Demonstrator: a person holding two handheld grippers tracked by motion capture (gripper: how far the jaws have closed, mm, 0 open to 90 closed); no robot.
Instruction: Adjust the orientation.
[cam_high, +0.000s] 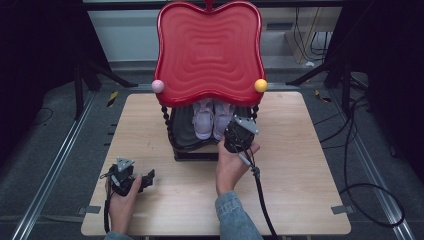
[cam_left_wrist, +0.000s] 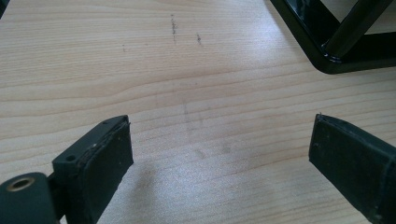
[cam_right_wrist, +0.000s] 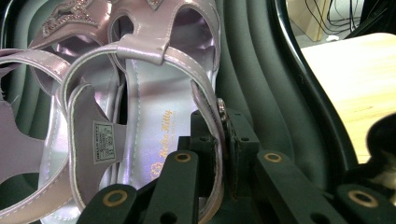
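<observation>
- High view: right gripper reaching under red tray of two-tier stand, at right sandal of a pale purple pair on dark lower tray.
- Right gripper view: jaws pinched tight on heel strap of right sandal, strap edge and small buckle clamped between pads.
- Left sandal just beside, touching the held one; both lying on dark ribbed lower tray.
- Left gripper low over wooden table, near front-left, well apart from stand.
- Left gripper view: jaws spread wide, nothing between, bare table beneath; black stand base at top right corner.
</observation>
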